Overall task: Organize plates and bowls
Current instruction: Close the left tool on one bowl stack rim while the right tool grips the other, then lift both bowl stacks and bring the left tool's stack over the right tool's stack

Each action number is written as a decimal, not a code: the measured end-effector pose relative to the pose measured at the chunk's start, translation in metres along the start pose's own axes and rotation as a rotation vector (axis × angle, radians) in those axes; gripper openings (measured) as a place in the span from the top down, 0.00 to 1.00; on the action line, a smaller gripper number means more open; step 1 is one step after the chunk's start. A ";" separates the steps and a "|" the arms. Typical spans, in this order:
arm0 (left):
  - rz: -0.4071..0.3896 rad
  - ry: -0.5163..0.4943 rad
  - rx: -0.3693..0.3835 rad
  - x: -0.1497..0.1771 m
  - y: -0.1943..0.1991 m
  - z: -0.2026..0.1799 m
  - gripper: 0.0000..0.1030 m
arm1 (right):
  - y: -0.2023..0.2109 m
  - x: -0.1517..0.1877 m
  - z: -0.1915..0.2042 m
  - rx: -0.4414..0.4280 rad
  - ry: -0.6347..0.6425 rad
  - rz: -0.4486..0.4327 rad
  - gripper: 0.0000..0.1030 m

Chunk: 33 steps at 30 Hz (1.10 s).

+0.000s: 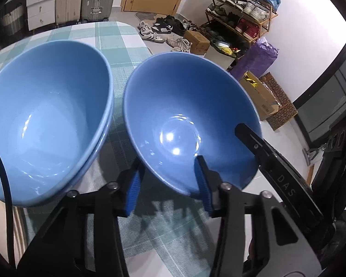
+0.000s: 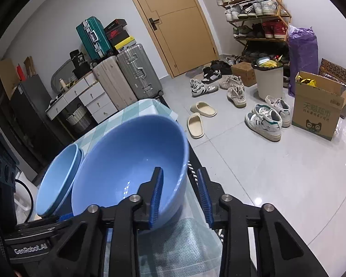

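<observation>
A single blue bowl [image 1: 184, 115] stands on the teal checked tablecloth [image 1: 117, 46], right beside a stack of two blue bowls [image 1: 46, 115]. My left gripper [image 1: 169, 164] straddles the single bowl's near rim, one blue pad inside and the other outside with a gap beside it. My right gripper [image 2: 178, 170] straddles the right rim of the same bowl [image 2: 126, 166]. Its left pad is inside the bowl; its right pad stands clear of the outer wall. The stack [image 2: 57, 180] sits to the left. One right gripper finger [image 1: 253, 138] shows at the bowl's right rim.
The table's right edge [image 2: 173, 113] runs close beside the single bowl, with grey tiled floor below. Shoes [image 2: 263, 120], slippers [image 2: 196, 124], a cardboard box [image 2: 318, 113], a white bin [image 2: 267, 80] and a shoe rack [image 2: 258, 18] stand beyond. Suitcases [image 2: 136, 73] and drawers [image 2: 90, 97] lie behind the table.
</observation>
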<state>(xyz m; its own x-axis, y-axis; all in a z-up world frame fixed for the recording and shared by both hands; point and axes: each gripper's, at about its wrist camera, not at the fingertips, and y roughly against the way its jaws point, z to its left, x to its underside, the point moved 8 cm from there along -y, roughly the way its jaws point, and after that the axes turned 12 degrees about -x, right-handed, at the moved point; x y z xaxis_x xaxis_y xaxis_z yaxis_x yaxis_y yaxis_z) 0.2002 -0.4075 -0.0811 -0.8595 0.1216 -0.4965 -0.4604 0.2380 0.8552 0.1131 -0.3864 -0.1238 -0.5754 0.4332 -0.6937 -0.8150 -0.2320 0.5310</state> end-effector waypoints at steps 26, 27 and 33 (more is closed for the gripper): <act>-0.075 -0.113 -0.061 -0.005 0.024 -0.017 0.63 | 0.023 -0.011 0.010 -0.012 0.039 -0.039 0.79; -0.083 -0.115 -0.061 -0.005 0.028 -0.018 0.63 | 0.023 -0.011 0.010 -0.012 0.039 -0.039 0.79; -0.119 -0.128 -0.051 -0.010 0.052 -0.018 0.63 | 0.040 -0.020 0.018 -0.018 0.057 -0.070 0.79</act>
<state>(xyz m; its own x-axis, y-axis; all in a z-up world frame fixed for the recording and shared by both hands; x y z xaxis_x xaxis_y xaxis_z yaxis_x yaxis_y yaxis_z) 0.1810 -0.4142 -0.0291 -0.7641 0.2182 -0.6070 -0.5709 0.2093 0.7939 0.0932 -0.3882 -0.0796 -0.5194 0.3986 -0.7559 -0.8542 -0.2188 0.4716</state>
